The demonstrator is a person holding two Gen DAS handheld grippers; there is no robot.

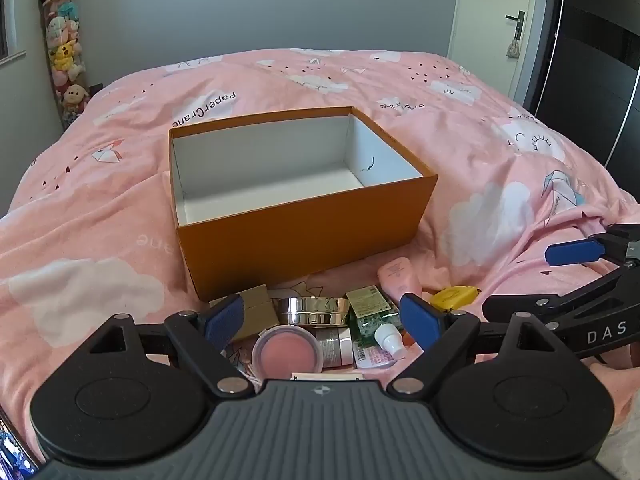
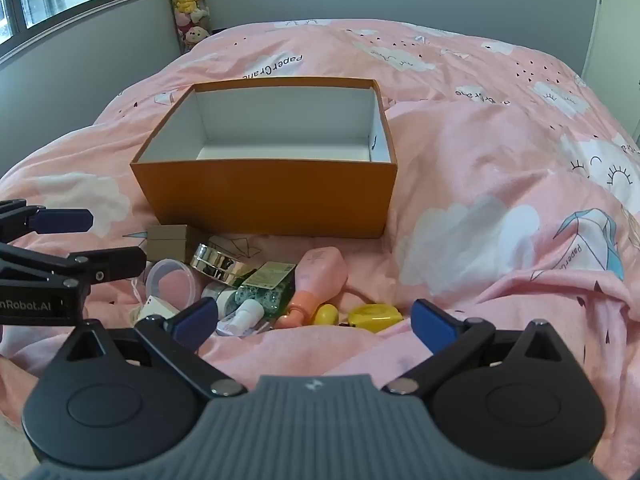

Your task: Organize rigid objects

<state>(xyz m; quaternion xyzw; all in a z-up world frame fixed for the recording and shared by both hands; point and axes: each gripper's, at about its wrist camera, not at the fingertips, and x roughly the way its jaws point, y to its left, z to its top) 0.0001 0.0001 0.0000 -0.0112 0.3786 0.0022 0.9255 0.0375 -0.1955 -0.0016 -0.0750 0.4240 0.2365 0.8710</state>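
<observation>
- An open orange cardboard box with a white inside [image 1: 304, 224] [image 2: 264, 196] sits on the pink quilt printed with clouds and paper cranes [image 1: 100, 248] [image 2: 500, 168], about midway across the bed; nothing shows inside it.
- The things to be organized lie in a loose heap on the quilt just in front of the box's near wall, toward the near edge of the bed.
- At the heap's left end is a small brown cardboard carton [image 1: 256, 308] [image 2: 168, 244], with a shiny round metal tin [image 1: 314, 309] [image 2: 218, 266] beside it.
- A clear round plastic pot with pink contents [image 1: 286, 352] [image 2: 172, 284] lies nearer the camera, next to a green patterned bottle with a white cap [image 1: 372, 316] [image 2: 264, 292].
- A pink plastic bottle [image 1: 398, 276] [image 2: 318, 276] lies on its side to the right, and a yellow tape measure [image 1: 456, 296] [image 2: 374, 314] ends the row (a small yellow rounded piece sits between them; what it is I cannot tell).
- The left gripper [image 1: 322, 318] [image 2: 76, 236] hangs over the heap, jaws wide apart, holding nothing.
- The right gripper [image 2: 316, 320] [image 1: 560, 276] hangs just beside it, jaws likewise spread and bare.
</observation>
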